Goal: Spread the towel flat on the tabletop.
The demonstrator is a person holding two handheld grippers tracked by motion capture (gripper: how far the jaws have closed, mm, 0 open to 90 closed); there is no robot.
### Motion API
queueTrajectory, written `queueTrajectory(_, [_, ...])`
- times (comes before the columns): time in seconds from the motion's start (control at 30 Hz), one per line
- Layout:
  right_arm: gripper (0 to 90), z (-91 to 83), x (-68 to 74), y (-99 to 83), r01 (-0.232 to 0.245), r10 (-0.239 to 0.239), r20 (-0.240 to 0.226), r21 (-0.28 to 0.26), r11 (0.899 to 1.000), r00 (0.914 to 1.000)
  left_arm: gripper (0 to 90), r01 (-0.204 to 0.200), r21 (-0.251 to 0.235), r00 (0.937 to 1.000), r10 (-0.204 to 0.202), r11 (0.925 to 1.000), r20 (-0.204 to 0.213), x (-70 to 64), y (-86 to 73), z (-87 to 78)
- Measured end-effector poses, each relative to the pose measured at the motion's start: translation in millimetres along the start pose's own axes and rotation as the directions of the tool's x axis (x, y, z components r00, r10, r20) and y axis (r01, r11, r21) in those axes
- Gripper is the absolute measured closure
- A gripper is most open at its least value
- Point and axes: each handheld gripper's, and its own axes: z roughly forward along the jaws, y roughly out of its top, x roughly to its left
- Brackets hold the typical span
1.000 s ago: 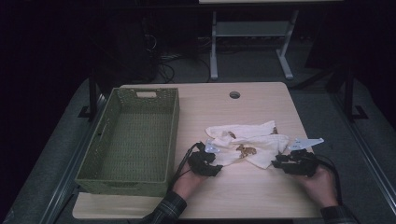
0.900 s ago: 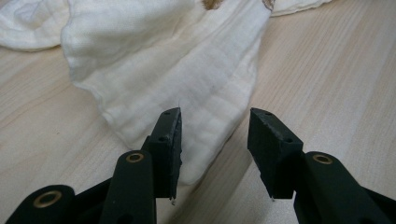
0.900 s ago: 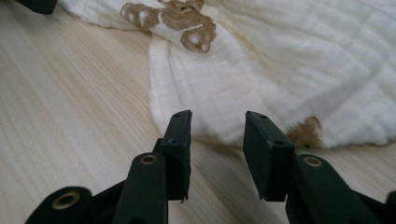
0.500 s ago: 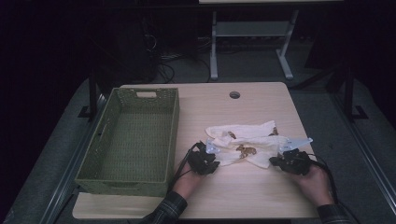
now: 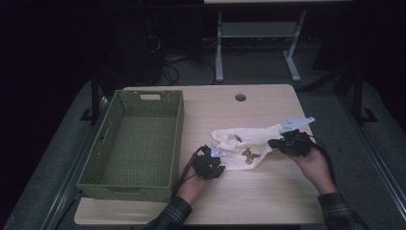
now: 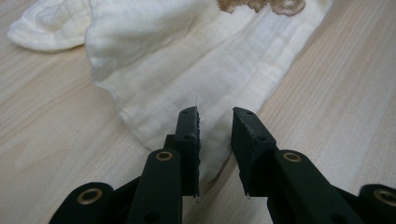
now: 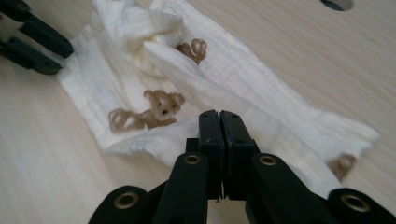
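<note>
One cloth (image 5: 242, 146) corner pinched by right gripper (image 7: 219, 122); left gripper (image 6: 215, 122) jaws spread over edge. Risk: cloth dragged, fold bunched toward table's right edge.

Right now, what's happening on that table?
A person is working a white cloth with brown bear prints, using a handheld gripper in each hand. The right gripper is shut on a fold of the cloth at its right end. The left gripper is open, its jaws either side of the cloth's near corner, not yet clamped. The cloth lies crumpled on the wooden table, beside a green woven basket with nothing in it.
</note>
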Motion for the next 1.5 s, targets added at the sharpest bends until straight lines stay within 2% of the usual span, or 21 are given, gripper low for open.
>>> queueTrajectory(0.03, [87.8, 15.9, -1.9, 9.5, 0.005, -0.005, -0.02, 0.02, 1.0, 0.9998, 71.1, 0.004, -0.002, 1.0, -0.004, 1.0, 0.005, 0.3, -0.5, -0.1])
queueTrajectory(0.07, [87.8, 15.9, -1.9, 9.5, 0.005, -0.005, -0.02, 0.02, 1.0, 0.9998, 71.1, 0.004, -0.002, 1.0, -0.004, 1.0, 0.005, 0.3, -0.5, -0.1])
queueTrajectory(0.1, [87.3, 33.2, -4.1, 17.3, 0.015, -0.014, -0.025, 0.051, 0.999, 0.9996, 71.1, 0.004, -0.004, 1.0, -0.004, 1.0, 0.008, 0.7, -0.7, -0.1])
queueTrajectory(0.2, [86.8, 57.5, -7.2, 23.6, 0.003, 0.001, -0.047, 0.081, 0.997, 0.9989, 70.7, 0.002, -0.007, 1.0, -0.002, 1.0, 0.008, 0.4, -1.0, 0.0])
queueTrajectory(0.27, [85.2, 71.3, -7.8, 23.2, -0.005, 0.01, -0.059, 0.098, 0.995, 0.9982, 70.7, 0.0, -0.005, 1.0, 0.0, 1.0, 0.006, 0.6, -1.1, -0.2])
queueTrajectory(0.33, [84.7, 76.3, -7.2, 21.8, -0.005, 0.011, -0.062, 0.107, 0.994, 0.998, 70.6, 0.005, -0.009, 1.0, -0.005, 0.9999, 0.008, 0.3, -1.2, 0.1])
queueTrajectory(0.4, [77.6, 72.1, -6.0, 19.6, -0.004, 0.01, -0.058, 0.097, 0.995, 0.9982, 70.0, 0.003, -0.009, 1.0, -0.003, 1.0, 0.009, 0.3, -1.3, 0.0])
queueTrajectory(0.43, [77.6, 72.1, -6.0, 19.6, -0.004, 0.01, -0.058, 0.097, 0.995, 0.9982, 69.9, 0.003, -0.009, 1.0, -0.003, 1.0, 0.009, 0.3, -1.3, 0.0])
queueTrajectory(0.47, [75.9, 61.2, -7.0, 20.3, -0.005, 0.009, -0.048, 0.072, 0.997, 0.9988, 70.0, 0.002, -0.009, 1.0, -0.002, 1.0, 0.008, 0.4, -1.2, 0.0])
queueTrajectory(0.5, [75.9, 61.2, -7.0, 20.3, -0.005, 0.009, -0.048, 0.072, 0.997, 0.9988, 70.0, 0.002, -0.009, 1.0, -0.002, 1.0, 0.009, 0.4, -1.2, 0.1])
queueTrajectory(0.57, [75.7, 47.5, -7.7, 21.8, -0.011, 0.012, -0.048, 0.038, 0.999, 0.9988, 69.9, 0.001, -0.008, 1.0, -0.001, 1.0, 0.009, 0.4, -1.1, 0.0])
queueTrajectory(0.7, [76.4, 26.4, -5.3, 15.4, -0.013, 0.013, -0.083, -0.007, 1.0, 0.9965, 69.9, 0.003, -0.008, 0.9999, -0.003, 1.0, 0.01, 0.4, -1.0, 0.1])
queueTrajectory(0.77, [76.5, 26.9, -4.1, 12.2, -0.015, 0.014, -0.089, -0.009, 1.0, 0.9959, 69.9, 0.003, -0.007, 0.9999, -0.003, 1.0, 0.01, 0.5, -1.0, 0.0])
queueTrajectory(0.83, [76.3, 36.2, -1.8, 2.2, -0.002, 0.005, -0.097, 0.024, 1.0, 0.9953, 69.8, 0.004, -0.007, 0.9999, -0.004, 1.0, 0.012, 0.6, -0.9, 0.1])
queueTrajectory(0.9, [75.6, 43.0, -1.3, -2.3, -0.015, 0.018, -0.109, 0.036, 0.999, 0.9939, 69.8, 0.004, -0.006, 0.9999, -0.004, 1.0, 0.011, 0.5, -0.9, 0.0])
queueTrajectory(1.07, [70.8, 49.6, 0.5, -2.2, -0.017, 0.021, -0.116, 0.037, 0.999, 0.9931, 69.8, 0.005, -0.007, 0.9999, -0.005, 1.0, 0.012, 0.7, -0.9, 0.1])
queueTrajectory(1.17, [69.5, 54.8, 2.1, -1.7, 0.004, 0.0, -0.117, 0.035, 0.999, 0.9931, 69.8, 0.004, -0.007, 0.9999, -0.004, 1.0, 0.013, 0.8, -0.8, 0.1])
queueTrajectory(1.23, [73.6, 61.7, 4.4, -2.5, 0.011, -0.005, -0.093, 0.067, 0.998, 0.9957, 69.8, 0.005, -0.006, 0.9999, -0.004, 1.0, 0.014, 0.9, -0.8, 0.1])
queueTrajectory(1.3, [76.5, 63.5, 4.2, -3.2, 0.022, -0.015, -0.088, 0.073, 0.997, 0.996, 69.8, 0.005, -0.005, 0.9999, -0.005, 1.0, 0.013, 0.9, -0.7, 0.0])
queueTrajectory(1.33, [84.9, 63.4, 4.4, -3.5, 0.018, -0.011, -0.083, 0.076, 0.997, 0.9965, 69.8, 0.005, -0.004, 0.9999, -0.005, 1.0, 0.013, 1.0, -0.7, 0.0])
queueTrajectory(1.5, [87.3, 56.8, 3.1, -2.9, 0.018, -0.014, -0.071, 0.058, 0.998, 0.9973, 68.0, 0.002, -0.003, 0.9998, -0.002, 1.0, 0.018, -0.1, -0.3, 0.1])
